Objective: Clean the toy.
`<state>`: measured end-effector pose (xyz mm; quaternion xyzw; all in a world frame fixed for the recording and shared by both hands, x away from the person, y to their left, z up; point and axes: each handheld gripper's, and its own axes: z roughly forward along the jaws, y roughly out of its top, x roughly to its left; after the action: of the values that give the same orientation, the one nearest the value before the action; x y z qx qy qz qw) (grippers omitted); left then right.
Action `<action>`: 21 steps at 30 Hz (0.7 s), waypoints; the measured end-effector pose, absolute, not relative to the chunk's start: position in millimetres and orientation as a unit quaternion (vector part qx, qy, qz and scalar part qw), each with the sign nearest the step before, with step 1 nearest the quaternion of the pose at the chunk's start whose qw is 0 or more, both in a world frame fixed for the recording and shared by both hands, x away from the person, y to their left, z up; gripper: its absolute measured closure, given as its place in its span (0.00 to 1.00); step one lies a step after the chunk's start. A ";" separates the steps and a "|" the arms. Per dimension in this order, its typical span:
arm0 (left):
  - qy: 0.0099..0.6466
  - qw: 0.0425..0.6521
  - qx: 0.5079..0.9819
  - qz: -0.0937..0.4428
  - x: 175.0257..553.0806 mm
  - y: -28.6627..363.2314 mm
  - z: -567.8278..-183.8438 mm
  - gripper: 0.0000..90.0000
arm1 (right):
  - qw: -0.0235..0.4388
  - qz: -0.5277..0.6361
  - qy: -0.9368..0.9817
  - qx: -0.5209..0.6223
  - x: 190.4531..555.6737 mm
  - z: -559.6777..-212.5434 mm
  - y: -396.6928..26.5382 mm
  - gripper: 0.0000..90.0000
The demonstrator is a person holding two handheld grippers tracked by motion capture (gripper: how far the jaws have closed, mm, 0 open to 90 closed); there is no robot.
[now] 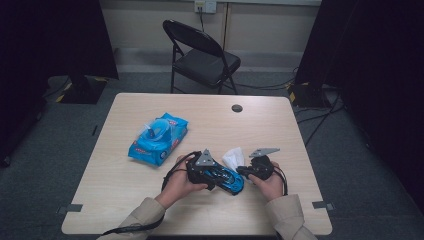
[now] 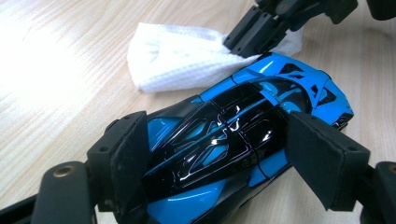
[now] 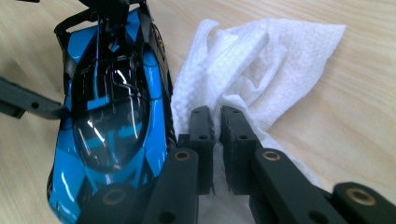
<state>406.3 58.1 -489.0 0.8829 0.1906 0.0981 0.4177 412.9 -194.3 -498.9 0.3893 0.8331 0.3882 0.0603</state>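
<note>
Table; left gripper clamps car; right gripper pinches wipe

The toy car, at the centre of the left gripper view, looks like hard plastic, glossy blue and black, with sharp highlights across its dark canopy. The wipe, upper right of the right gripper view, is soft white cloth-like paper with a fine waffle texture, crumpled into folds. The left tool and the right tool are matt black plastic with brass-coloured pins. The table is pale wood-grain laminate, smooth, faintly shiny. The blue pack, left of centre in the high view, is shiny film.
</note>
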 end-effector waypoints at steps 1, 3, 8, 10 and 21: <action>0.191 0.418 0.883 0.098 406.2 58.1 -489.0 0.24 | 0.060 0.389 0.832 0.391 411.7 -499.0 -195.9 0.93; 0.191 0.418 0.883 0.098 406.3 58.1 -489.0 0.24 | 0.061 0.389 0.832 0.392 409.3 -498.9 -199.1 0.93; 0.192 0.419 0.882 0.098 406.1 57.8 -489.1 0.24 | 0.062 0.395 0.828 0.393 402.9 -500.2 -205.6 0.93; 0.192 0.418 0.882 0.098 405.8 57.7 -489.1 0.24 | 0.063 0.397 0.827 0.394 401.0 -500.6 -207.3 0.93; 0.191 0.418 0.883 0.099 405.9 57.9 -489.0 0.24 | 0.058 0.399 0.824 0.398 389.3 -500.6 -217.7 0.93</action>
<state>405.9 57.9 -489.0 0.8827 0.1912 0.0989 0.4178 389.3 -217.7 -500.6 0.3982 0.8237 0.3994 0.0583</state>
